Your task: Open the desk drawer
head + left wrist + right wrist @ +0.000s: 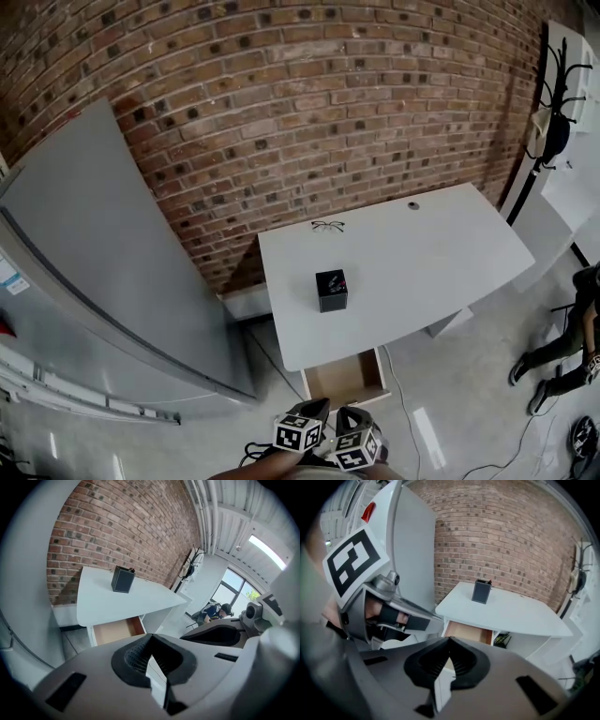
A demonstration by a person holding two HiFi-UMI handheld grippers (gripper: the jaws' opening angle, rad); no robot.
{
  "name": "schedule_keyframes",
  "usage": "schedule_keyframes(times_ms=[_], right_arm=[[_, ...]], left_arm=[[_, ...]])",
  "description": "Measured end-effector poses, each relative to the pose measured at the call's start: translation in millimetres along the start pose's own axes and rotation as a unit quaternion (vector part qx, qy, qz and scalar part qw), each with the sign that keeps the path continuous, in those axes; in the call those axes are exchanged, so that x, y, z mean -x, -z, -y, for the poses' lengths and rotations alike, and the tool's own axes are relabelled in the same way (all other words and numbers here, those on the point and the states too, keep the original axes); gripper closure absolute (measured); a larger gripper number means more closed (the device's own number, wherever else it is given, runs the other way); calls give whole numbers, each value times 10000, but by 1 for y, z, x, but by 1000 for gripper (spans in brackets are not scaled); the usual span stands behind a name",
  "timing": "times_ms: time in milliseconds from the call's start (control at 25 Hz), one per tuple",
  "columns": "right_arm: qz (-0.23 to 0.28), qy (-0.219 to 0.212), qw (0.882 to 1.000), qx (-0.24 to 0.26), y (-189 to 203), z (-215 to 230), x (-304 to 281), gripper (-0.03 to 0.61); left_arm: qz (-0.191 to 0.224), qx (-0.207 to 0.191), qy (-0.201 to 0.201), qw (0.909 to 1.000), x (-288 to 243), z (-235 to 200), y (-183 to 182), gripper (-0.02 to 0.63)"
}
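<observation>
**Desk drawer open; both grippers shut and clear of it**

**Hidden or cut off**
- Head view: left gripper and right gripper cropped by the bottom picture edge. Only the square-marker cubes and tapering tips visible; hands behind them not made out.
- Rear part of the shallow white desk drawer with tan wooden floor covered by the top of the white rectangular desk.
- Drawer handle: not distinguishable in any view.

**Task item**
- Desk drawer standing open beneath the near edge of the desk, close to the near left corner.
- Bare tan floor and a reddish-brown inner side wall exposed.
- Apart from both grippers; touched by neither.
- On the desk top, between centre and near left corner: small upright black box.

**Fingers**
- Left gripper view: dark ribbed pads together, nothing clamped between them.
- Right gripper view: dark ribbed pads likewise together, nothing clamped.

**View differences**
- Head view only: thin-framed eyeglasses at the far edge near the far left corner; small dark round hole at the far edge toward the far right corner; black coat stand beyond the right end.
- Left gripper view only: seated person beyond the right end of the desk, bright window, ceiling pipes.
- Right gripper view only: marker cube of the left gripper at the left, with fingers of the holding hand beneath it.
</observation>
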State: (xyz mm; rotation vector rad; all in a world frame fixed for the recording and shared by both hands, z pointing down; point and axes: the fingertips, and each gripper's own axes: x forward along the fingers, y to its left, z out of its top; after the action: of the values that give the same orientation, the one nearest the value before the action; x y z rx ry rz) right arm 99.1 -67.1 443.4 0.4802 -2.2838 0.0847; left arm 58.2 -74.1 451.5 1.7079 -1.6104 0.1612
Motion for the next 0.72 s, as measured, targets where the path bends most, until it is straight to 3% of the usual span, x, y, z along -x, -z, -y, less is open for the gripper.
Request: schedule_keyframes(times_ms=[160,320,560,720], right_arm=[[258,106,9996,-11,-22,13,9,563],[408,99,9985,-355,-30,18,16,563],[329,-98,9970,-699,-17,1,14,563],[283,-256,9955,-862,-17,-18,11,563]], left_arm=[[198,-120,-26,9997,7,6,-17,609],[439,-40,-154,9989,23,4,-27,609],[472,153,-284,9984,47,0,-9,609],[453,76,-397,9982,57,-14,-5,609]])
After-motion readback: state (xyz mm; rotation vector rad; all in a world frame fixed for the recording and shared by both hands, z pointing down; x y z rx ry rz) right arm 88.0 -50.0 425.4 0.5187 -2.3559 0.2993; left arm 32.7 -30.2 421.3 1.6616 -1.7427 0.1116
